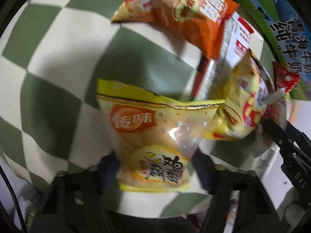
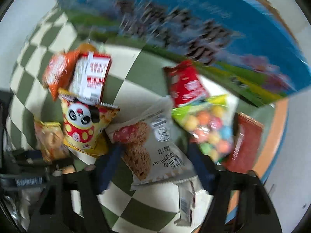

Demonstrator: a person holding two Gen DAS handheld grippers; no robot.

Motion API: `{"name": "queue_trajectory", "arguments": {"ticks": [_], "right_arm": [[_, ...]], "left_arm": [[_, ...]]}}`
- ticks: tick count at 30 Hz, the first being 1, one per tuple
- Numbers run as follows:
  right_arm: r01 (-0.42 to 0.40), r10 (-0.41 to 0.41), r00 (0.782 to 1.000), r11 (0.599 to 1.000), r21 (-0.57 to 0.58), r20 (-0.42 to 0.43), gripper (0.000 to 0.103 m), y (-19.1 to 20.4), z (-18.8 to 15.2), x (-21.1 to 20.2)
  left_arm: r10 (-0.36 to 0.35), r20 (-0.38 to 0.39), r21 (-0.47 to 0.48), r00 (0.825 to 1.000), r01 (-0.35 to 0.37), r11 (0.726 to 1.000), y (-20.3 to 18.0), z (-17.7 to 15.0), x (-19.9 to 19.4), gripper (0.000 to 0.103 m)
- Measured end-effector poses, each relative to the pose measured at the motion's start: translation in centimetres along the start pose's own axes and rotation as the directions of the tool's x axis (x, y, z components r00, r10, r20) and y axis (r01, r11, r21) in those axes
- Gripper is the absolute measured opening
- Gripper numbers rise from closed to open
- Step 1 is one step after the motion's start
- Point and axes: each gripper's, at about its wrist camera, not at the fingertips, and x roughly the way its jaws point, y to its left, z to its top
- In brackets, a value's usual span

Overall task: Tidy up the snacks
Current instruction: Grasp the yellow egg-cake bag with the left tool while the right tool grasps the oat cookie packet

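- Plainly, the sorting is at an early stage: most packets lie loose on the green-and-cream checkered cloth [image 1: 58, 62], and none can be seen inside the blue milk carton box [image 2: 194, 19] at the top of the right wrist view.
- The left gripper [image 1: 155, 167] sits at the bottom centre of its frame, fingers spread either side of the yellow cracker packet [image 1: 151, 136]. Whether they are touching it I cannot tell; the packet looks unpinched.
- Above it, at the upper centre, lies an orange packet [image 1: 186, 11], with a white-and-red packet [image 1: 229, 44] and a yellow panda packet [image 1: 241, 106] to the right.
- The right gripper [image 2: 153, 167] is at the bottom centre of its view, fingers apart around the white oat-biscuit packet [image 2: 155, 141]; motion blur hides any contact.
- Just right of it are a bag of coloured candy balls [image 2: 210, 130] and a red packet [image 2: 186, 85]; the panda packet is at left.
- My judgement: nearly every packet is left to be grouped or boxed.
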Motion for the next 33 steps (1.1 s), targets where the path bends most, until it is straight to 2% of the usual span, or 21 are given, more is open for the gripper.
{"name": "queue_trajectory", "arguments": {"ticks": [1,3,5,7,10,12,14,16,17,20,21,22,23,26,32,33], "right_arm": [[-0.014,0.014,1.0,1.0,0.011,-0.006,0.061,0.0,-0.1,0.4],[-0.042,0.044,0.999,0.996,0.075,-0.025,0.059,-0.6,-0.8,0.7],[-0.106,0.119,0.991,0.977,0.184,-0.062,0.058,-1.4,-2.3,0.9],[-0.159,0.19,0.977,0.95,0.268,-0.096,0.058,-1.8,-4.2,1.6],[-0.229,0.289,0.952,0.894,0.385,-0.104,0.057,-2.1,-7.5,2.7],[-0.248,0.309,0.947,0.872,0.422,-0.082,0.058,-2.1,-8.8,3.2],[-0.249,0.305,0.951,0.863,0.439,-0.06,0.062,-2.1,-9.6,3.5],[-0.251,0.299,0.953,0.872,0.42,-0.052,0.071,-1.7,-10.3,3.4],[-0.241,0.287,0.956,0.884,0.401,-0.057,0.076,-1.4,-10.6,3.2],[-0.183,0.222,0.971,0.927,0.328,-0.086,0.078,-0.5,-11.1,3.3],[-0.161,0.198,0.976,0.936,0.312,-0.092,0.077,-0.3,-11.4,3.5],[-0.136,0.171,0.981,0.944,0.3,-0.093,0.071,0.0,-11.5,3.5],[-0.095,0.127,0.988,0.952,0.292,-0.093,0.06,0.1,-11.8,3.5],[-0.088,0.11,0.992,0.95,0.299,-0.058,0.05,-0.3,-13.1,2.6],[-0.151,0.16,0.987,0.922,0.357,0.006,0.047,-1.5,-14.7,-0.7],[-0.163,0.17,0.985,0.917,0.365,0.014,0.047,-2.0,-13.5,-1.7]], "left_arm": [[0.02,0.02,0.035,1.0,-0.021,0.999,-0.3,0.1,-0.3,0.05],[0.089,0.07,0.126,0.994,-0.098,0.987,-1.4,0.2,-1.1,0.049],[0.169,0.124,0.219,0.978,-0.193,0.956,-2.4,0.1,-1.8,0.049],[0.207,0.138,0.27,0.969,-0.238,0.933,-2.9,0.3,-1.6,0.049],[0.218,0.122,0.286,0.968,-0.245,0.926,-3.3,1.0,-0.6,0.051],[0.221,0.107,0.283,0.969,-0.243,0.928,-3.7,1.6,0.1,0.054],[0.227,0.108,0.282,0.968,-0.249,0.927,-4.2,2.0,0.4,0.055],[0.23,0.115,0.284,0.966,-0.254,0.925,-3.8,1.9,0.5,0.056],[0.23,0.12,0.285,0.966,-0.256,0.924,-4.0,2.0,0.5,0.056],[0.229,0.138,0.285,0.964,-0.26,0.923,-4.3,0.4,0.7,0.054],[0.234,0.149,0.284,0.961,-0.268,0.921,-3.6,-1.4,0.8,0.048],[0.233,0.16,0.286,0.959,-0.271,0.919,-3.0,-2.0,0.5,0.044],[0.229,0.168,0.288,0.959,-0.27,0.919,-2.5,-2.6,0.2,0.042],[0.227,0.188,0.288,0.956,-0.275,0.917,-2.7,-4.1,-1.1,0.04],[0.185,0.214,0.289,0.959,-0.243,0.926,-2.9,-5.7,-4.6,0.039],[0.172,0.219,0.292,0.96,-0.233,0.928,-2.9,-5.6,-5.5,0.039]]}}
